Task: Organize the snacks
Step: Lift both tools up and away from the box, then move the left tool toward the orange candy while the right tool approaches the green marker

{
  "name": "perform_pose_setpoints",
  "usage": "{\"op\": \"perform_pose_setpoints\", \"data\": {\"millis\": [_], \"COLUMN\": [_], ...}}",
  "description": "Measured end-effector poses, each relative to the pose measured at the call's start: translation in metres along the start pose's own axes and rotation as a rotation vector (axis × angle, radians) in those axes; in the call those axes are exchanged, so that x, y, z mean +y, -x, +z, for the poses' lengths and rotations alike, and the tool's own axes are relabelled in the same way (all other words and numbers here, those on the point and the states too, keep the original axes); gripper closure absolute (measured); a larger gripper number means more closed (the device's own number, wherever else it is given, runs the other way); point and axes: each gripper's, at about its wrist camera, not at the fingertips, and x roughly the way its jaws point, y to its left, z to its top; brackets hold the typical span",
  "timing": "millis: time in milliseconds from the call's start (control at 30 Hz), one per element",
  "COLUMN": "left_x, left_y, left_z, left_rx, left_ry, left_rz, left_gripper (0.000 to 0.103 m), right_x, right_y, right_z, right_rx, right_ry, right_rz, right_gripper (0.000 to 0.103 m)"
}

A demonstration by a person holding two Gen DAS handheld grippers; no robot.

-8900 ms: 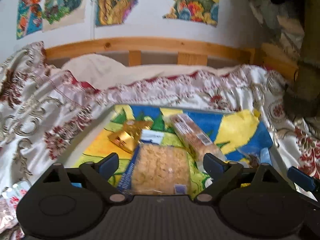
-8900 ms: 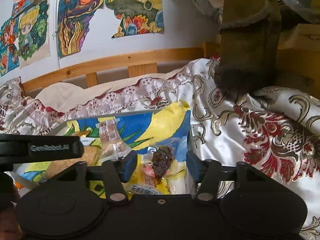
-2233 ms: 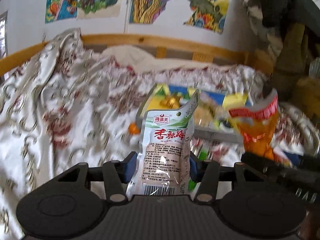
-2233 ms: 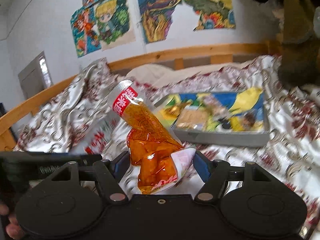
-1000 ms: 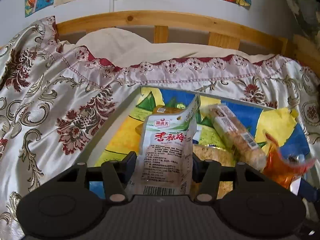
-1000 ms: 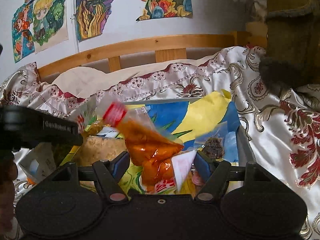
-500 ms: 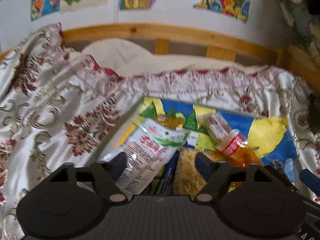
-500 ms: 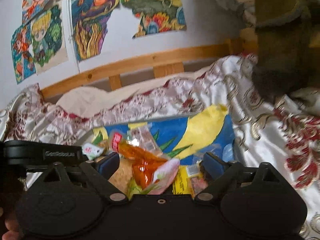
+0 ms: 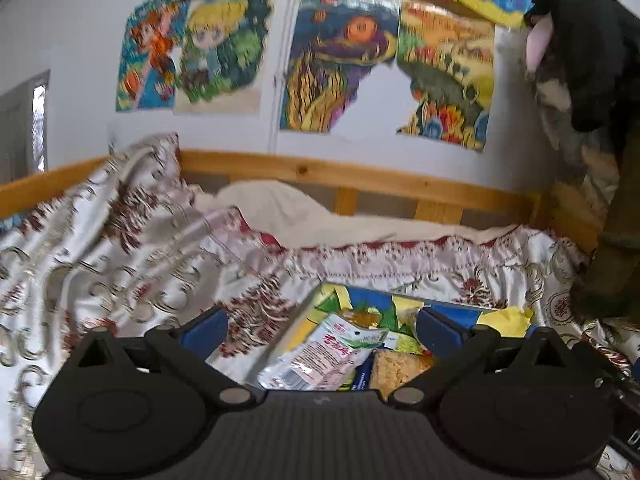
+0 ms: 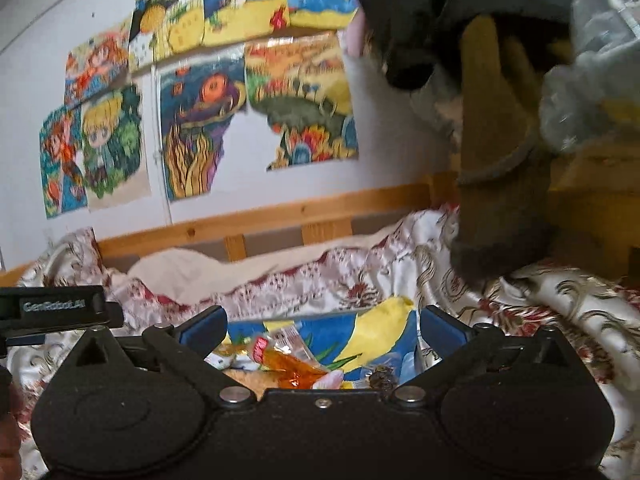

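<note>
Both snack packets lay in the tray (image 9: pixel 316 294) on the bed: the white pouch (image 9: pixel 320 356) at its left edge, the orange packet (image 10: pixel 292 368) mid-tray. The left gripper (image 9: pixel 320 326) and right gripper (image 10: pixel 320 326) were opening wide, nothing between their jaws. No loose snacks showed on the quilt (image 9: pixel 120 260).

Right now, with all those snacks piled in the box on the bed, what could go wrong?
The white snack packet lies partly over the tray's left rim, so it could slide onto the bedspread. The tray sits on soft, rumpled bedding and might tip if nudged. The orange packet rests loosely on top of other snacks and may shift.
</note>
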Motion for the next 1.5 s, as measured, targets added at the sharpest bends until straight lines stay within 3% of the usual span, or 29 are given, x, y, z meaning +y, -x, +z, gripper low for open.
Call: {"op": "perform_pose_setpoints", "data": {"millis": [267, 533, 1000, 1500], "left_x": [0.033, 0.065, 0.105, 0.137], "left_y": [0.059, 0.102, 0.156, 0.154], "left_z": [-0.009, -0.030, -0.086, -0.118], "left_rx": [-0.046, -0.037, 0.020, 0.088], "left_ry": [-0.010, -0.039, -0.056, -0.090], "left_rz": [0.016, 0.018, -0.011, 0.067], "left_gripper": [0.001, 0.001, 0.001, 0.001], "right_x": [0.008, 0.023, 0.058, 0.073], "right_y": [0.066, 0.128, 0.180, 0.184], "right_z": [0.003, -0.010, -0.058, -0.087], "right_rx": [-0.080, -0.120, 0.064, 0.234], "right_ry": [0.004, 0.031, 0.055, 0.095], "right_rz": [0.003, 0.021, 0.042, 0.051], "right_gripper": [0.001, 0.001, 0.001, 0.001]}}
